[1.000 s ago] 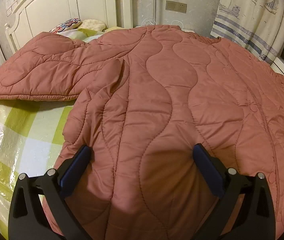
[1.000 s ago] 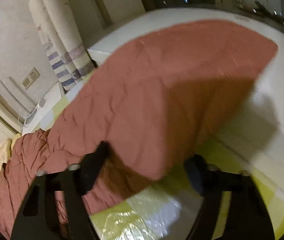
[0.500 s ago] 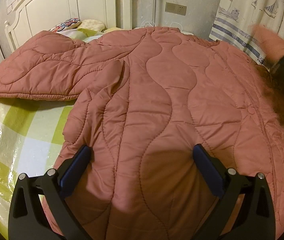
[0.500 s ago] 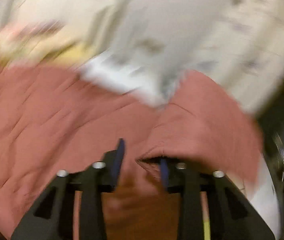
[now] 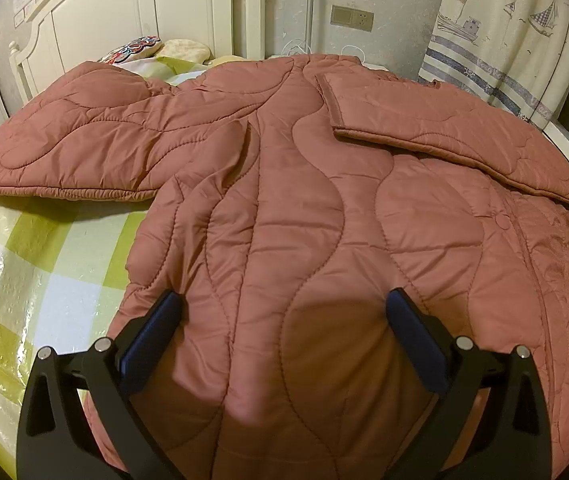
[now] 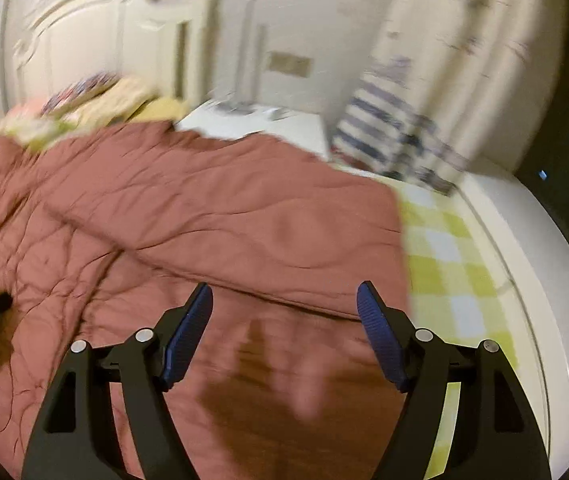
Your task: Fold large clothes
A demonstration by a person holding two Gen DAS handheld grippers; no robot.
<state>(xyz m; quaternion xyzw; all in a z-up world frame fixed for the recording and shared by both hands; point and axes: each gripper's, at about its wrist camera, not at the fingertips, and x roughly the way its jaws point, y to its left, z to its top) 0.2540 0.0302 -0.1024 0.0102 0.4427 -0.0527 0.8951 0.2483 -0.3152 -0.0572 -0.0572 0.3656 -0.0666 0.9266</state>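
Observation:
A large rust-pink quilted coat (image 5: 304,208) lies spread on the bed. Its right sleeve (image 5: 444,136) is folded across the upper body; its left sleeve (image 5: 68,148) stretches out to the left. My left gripper (image 5: 282,308) is open and empty, hovering over the coat's lower part. In the right wrist view the coat (image 6: 212,216) shows blurred, with the folded sleeve across it. My right gripper (image 6: 284,300) is open and empty just above the coat near its right edge.
The bed has a green and white checked sheet (image 5: 24,280), also seen in the right wrist view (image 6: 444,256). Pillows (image 5: 144,46) lie by the white headboard (image 5: 96,12). A sailboat curtain (image 5: 504,28) hangs at the back right.
My right gripper carried the right sleeve over onto the coat's body, let it go and opened. The left gripper has not moved.

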